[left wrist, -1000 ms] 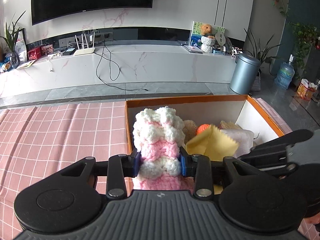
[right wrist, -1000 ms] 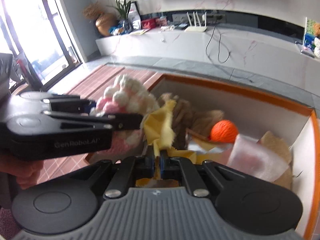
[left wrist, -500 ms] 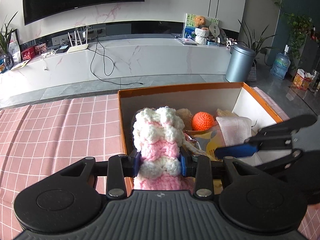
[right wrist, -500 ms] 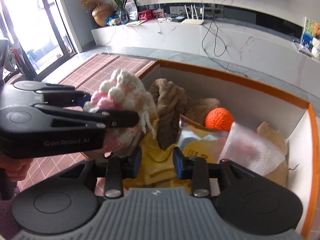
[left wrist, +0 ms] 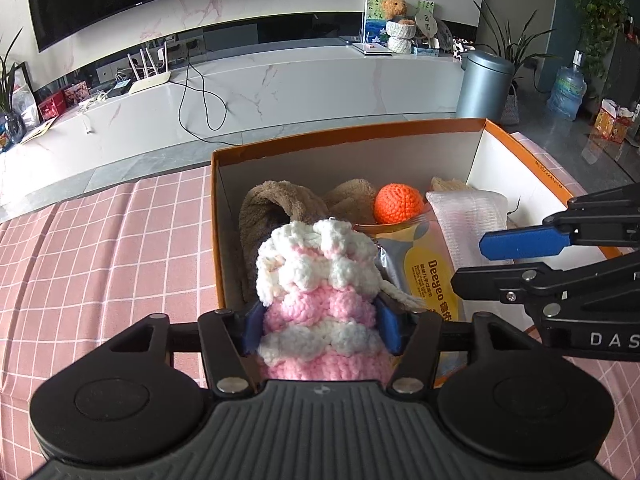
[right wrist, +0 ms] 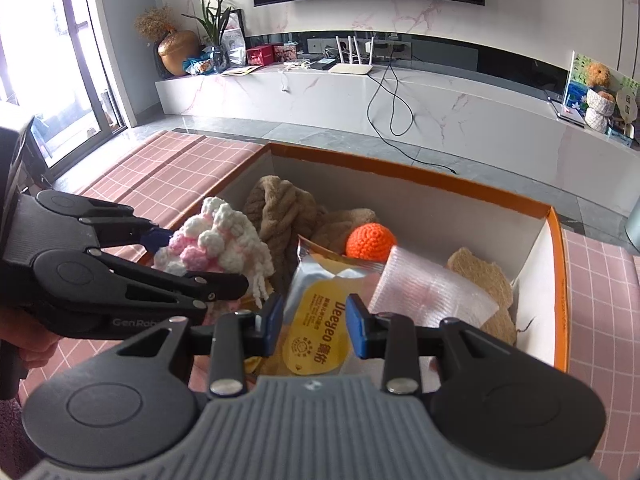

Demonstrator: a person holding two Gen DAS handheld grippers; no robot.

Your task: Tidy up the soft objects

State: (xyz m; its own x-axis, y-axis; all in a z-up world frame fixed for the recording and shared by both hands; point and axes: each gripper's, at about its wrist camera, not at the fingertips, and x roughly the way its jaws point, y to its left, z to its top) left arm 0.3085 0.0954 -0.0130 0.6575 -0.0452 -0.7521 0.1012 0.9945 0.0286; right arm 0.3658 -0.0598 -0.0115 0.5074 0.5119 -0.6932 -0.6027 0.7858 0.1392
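My left gripper point(left wrist: 320, 322) is clamped on the pink-and-white crochet piece point(left wrist: 320, 288), blue pads pressed into both its sides. The piece stands with its long axis running away from me, white top tipped toward the box interior, held above the near-left corner of the orange-rimmed box point(left wrist: 360, 136). The left box wall sits just beside it; the pink checked cloth point(left wrist: 100, 248) spreads out to the left. My right gripper point(right wrist: 314, 322) hangs with its jaws parted and nothing between them, over the yellow snack packet point(right wrist: 320, 320). Inside lie a brown plush cloth point(right wrist: 280, 208), an orange crochet ball point(right wrist: 370, 242), bubble wrap point(right wrist: 424, 292) and a tan loofah pad point(right wrist: 480, 276), crowding the floor.
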